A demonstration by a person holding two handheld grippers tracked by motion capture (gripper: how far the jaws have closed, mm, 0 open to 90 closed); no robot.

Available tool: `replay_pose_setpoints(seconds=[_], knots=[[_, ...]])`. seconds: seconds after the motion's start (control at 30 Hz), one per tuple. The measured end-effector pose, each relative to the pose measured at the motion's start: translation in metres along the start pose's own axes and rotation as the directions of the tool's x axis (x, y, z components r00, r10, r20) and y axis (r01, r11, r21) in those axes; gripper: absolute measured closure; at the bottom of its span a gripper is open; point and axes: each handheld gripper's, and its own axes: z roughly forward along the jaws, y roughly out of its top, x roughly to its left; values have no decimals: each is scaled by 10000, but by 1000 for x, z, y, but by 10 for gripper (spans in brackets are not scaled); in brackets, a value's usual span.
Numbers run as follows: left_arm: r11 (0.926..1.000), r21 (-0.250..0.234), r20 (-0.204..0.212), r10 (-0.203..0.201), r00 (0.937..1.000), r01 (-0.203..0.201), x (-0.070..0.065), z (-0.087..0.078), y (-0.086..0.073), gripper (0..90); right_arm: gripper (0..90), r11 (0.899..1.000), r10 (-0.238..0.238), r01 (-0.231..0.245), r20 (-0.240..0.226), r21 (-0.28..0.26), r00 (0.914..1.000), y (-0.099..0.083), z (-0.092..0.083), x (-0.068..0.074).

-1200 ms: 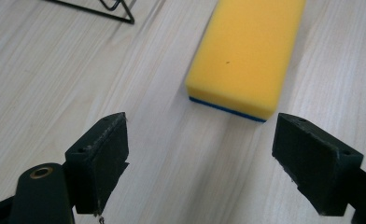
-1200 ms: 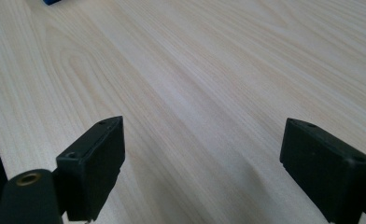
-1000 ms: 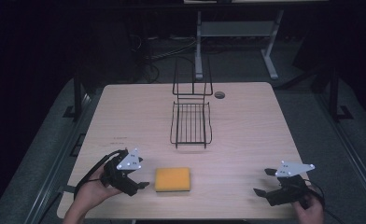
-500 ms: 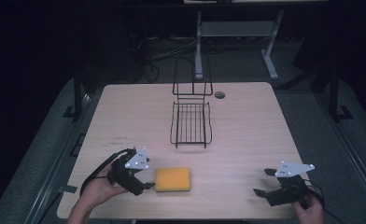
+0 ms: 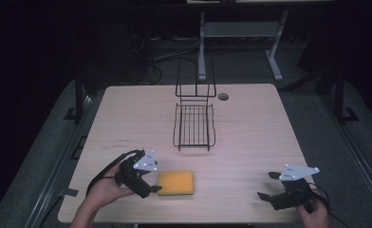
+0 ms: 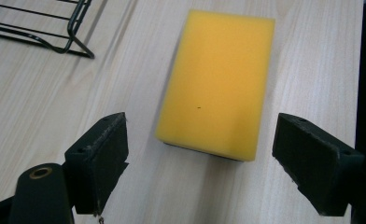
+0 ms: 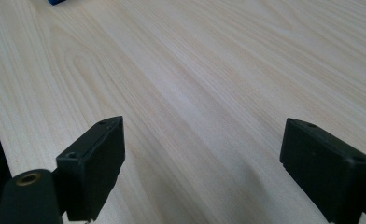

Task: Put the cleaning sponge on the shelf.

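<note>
- The yellow sponge (image 6: 217,79) lies flat near the table's (image 5: 250,123) front edge.
- It looks soft and light; pinching its long sides seems best.
- The left gripper (image 6: 200,163) is spread wide just before it.
- The right gripper (image 7: 204,163) is spread too, holding nothing.

Light wood worktop (image 5: 250,137) standing on grey floor (image 5: 46,156), dark room behind. Black wire rack (image 5: 194,124) sitting mid-worktop toward far edge, flat basket part lying forward, upright wire frame rising at its back. Small dark round hole (image 5: 223,96) showing just right of rack near far edge. White metal stand (image 5: 236,35) standing beyond worktop. Cables (image 5: 162,54) lying on floor behind.
</note>
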Motion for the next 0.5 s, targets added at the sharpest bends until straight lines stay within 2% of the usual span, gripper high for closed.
replay_pose_setpoints(seconds=[0.23,0.5], knots=[[9999,82,241,60,9997,-62,2,7,5,177,137,10000,-1,1,-16,1,10000,0,0,0],[9996,173,299,235,9993,-241,2,13,8,177,137,10000,-39,40,-11,53,10000,0,0,1]])
